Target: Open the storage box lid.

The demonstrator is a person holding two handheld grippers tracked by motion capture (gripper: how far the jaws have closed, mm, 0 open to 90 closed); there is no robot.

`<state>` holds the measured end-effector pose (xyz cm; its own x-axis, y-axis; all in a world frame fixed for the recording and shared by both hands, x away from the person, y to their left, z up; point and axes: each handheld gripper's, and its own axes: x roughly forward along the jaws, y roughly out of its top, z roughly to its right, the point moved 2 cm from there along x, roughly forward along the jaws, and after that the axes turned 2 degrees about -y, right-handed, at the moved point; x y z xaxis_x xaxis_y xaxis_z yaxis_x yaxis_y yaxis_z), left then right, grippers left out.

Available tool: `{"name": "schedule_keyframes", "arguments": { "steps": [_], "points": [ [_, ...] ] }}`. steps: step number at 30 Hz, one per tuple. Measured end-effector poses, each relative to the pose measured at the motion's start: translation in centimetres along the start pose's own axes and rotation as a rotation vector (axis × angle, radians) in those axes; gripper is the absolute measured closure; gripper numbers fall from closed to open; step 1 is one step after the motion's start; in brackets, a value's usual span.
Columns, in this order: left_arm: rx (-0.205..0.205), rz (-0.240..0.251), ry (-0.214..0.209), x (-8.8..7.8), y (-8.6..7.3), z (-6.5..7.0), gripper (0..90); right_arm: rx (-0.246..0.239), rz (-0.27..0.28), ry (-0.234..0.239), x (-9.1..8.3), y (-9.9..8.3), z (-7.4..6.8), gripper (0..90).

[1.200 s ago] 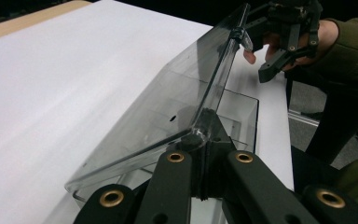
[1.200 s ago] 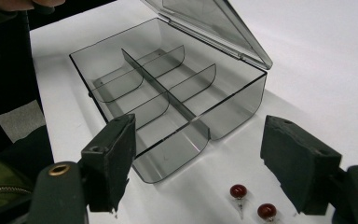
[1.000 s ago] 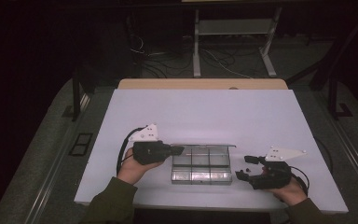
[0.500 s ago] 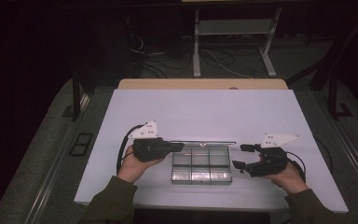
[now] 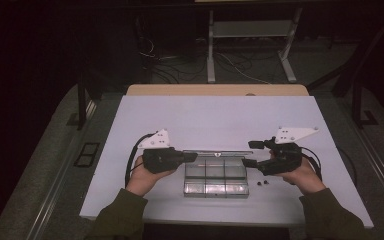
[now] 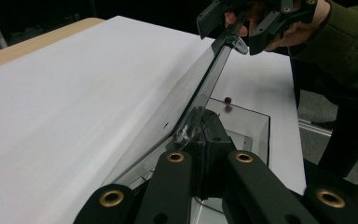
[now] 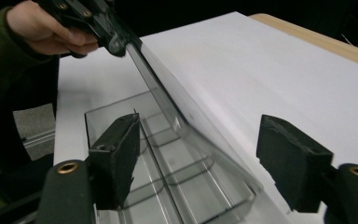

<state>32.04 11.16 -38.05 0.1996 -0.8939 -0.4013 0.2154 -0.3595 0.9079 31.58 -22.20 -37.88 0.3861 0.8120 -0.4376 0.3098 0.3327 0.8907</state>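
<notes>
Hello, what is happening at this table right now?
A person works on a clear compartment box with a gripper in each hand. The left gripper is shut on the edge of the box's raised lid and holds it open. The right gripper is at the lid's other end; its fingers have just been closing but stand apart, the lid's edge between them, unpressed. Small dark pieces lie beside the box.

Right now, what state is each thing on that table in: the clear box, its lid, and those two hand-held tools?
Clear box: open, compartments look empty, resting on the table.
Lid: raised, tilted up along the box's far edge.
Left tool: shut on the lid's edge, holding it up.
Right tool: open, one pad on each side of the lid, not touching it.
Small dark beads: lying loose on the table right of the box.
</notes>
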Motion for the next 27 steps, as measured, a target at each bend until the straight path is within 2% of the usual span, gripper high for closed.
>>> {"name": "schedule_keyframes", "arguments": {
  "steps": [4,7,13,18,24,27],
  "points": [
    [-0.002,0.004,0.0,0.1,0.0,0.0,89.1,-0.025,0.0,0.023,0.4,0.6,-0.2,42.7],
    [-0.004,0.002,0.003,0.0,0.0,0.0,89.1,-0.041,0.01,0.023,0.6,1.0,-0.3,52.5],
    [-0.014,0.0,0.014,-0.2,-0.2,0.2,86.4,-0.066,0.024,0.004,0.6,1.3,-0.3,64.9],
    [-0.032,-0.014,0.028,-0.6,-1.0,0.3,79.9,-0.068,0.031,0.008,0.5,1.3,-0.1,66.9],
    [-0.048,-0.051,0.039,-1.1,-1.8,0.4,65.2,-0.072,0.029,0.004,0.6,1.7,0.1,68.5],
    [-0.048,-0.052,0.058,-1.5,-2.1,0.5,58.5,-0.074,0.029,0.001,0.6,1.9,0.4,69.1]
  ]
}}
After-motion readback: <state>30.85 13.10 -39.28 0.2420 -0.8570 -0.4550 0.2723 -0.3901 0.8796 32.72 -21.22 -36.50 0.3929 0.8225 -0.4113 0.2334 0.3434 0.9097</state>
